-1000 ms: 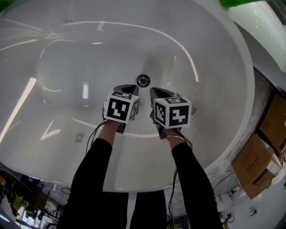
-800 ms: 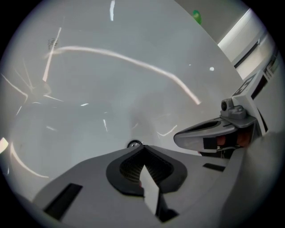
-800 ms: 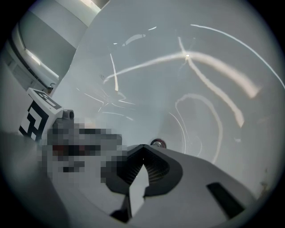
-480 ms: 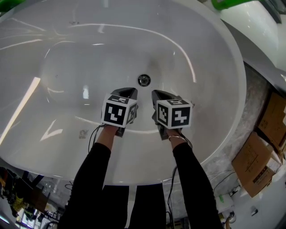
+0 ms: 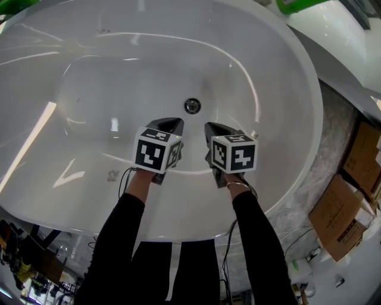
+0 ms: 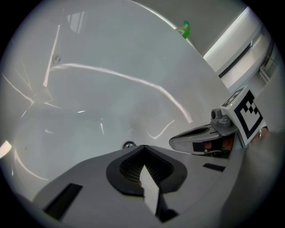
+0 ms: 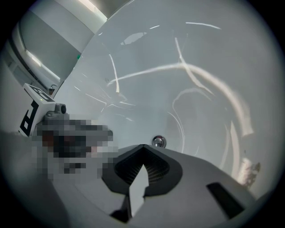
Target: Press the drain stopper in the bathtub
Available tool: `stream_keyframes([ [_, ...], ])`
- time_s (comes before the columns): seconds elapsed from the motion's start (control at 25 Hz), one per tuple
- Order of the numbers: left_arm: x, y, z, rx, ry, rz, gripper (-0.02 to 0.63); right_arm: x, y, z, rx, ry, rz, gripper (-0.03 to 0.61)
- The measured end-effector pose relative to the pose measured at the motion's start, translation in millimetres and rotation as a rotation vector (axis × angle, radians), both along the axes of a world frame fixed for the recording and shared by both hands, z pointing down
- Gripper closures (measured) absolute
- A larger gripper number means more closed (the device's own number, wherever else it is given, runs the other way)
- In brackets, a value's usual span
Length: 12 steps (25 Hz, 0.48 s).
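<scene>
A round chrome drain stopper (image 5: 191, 106) sits in the floor of the white oval bathtub (image 5: 89, 89). My left gripper (image 5: 172, 124) hovers just short of the stopper on its near left, jaws shut and holding nothing. My right gripper (image 5: 211, 127) hangs beside it on the near right, also shut and empty. Neither touches the stopper. In the left gripper view the stopper (image 6: 129, 144) peeks over the closed jaws of the left gripper (image 6: 143, 149), with the right gripper (image 6: 176, 141) alongside. In the right gripper view the stopper (image 7: 158, 142) lies just beyond the right gripper (image 7: 143, 148).
Cardboard boxes (image 5: 342, 217) stand on the floor to the right of the tub. A green object (image 5: 297, 5) and another white fixture (image 5: 339, 30) are at the top right. Cables (image 5: 229, 262) trail under the tub's near rim (image 5: 178, 229).
Both grippers have drifted slightly back toward the near rim and a little apart. The head view has shifted a bit. The jaws stay as they were.
</scene>
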<state>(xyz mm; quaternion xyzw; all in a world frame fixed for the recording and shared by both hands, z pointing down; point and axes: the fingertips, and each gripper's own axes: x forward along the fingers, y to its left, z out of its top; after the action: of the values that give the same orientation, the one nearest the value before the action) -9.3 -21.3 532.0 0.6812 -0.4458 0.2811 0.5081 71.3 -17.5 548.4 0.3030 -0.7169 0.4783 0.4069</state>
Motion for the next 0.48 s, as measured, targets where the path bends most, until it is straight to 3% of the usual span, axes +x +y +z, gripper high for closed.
stream_keyframes([
  [0.48, -1.6, 3.2, -5.8, 0.006, 0.007, -0.014, 0.606, -3.3, 4.7, -3.0, 0.008, -0.009, -0.006, 0.578],
])
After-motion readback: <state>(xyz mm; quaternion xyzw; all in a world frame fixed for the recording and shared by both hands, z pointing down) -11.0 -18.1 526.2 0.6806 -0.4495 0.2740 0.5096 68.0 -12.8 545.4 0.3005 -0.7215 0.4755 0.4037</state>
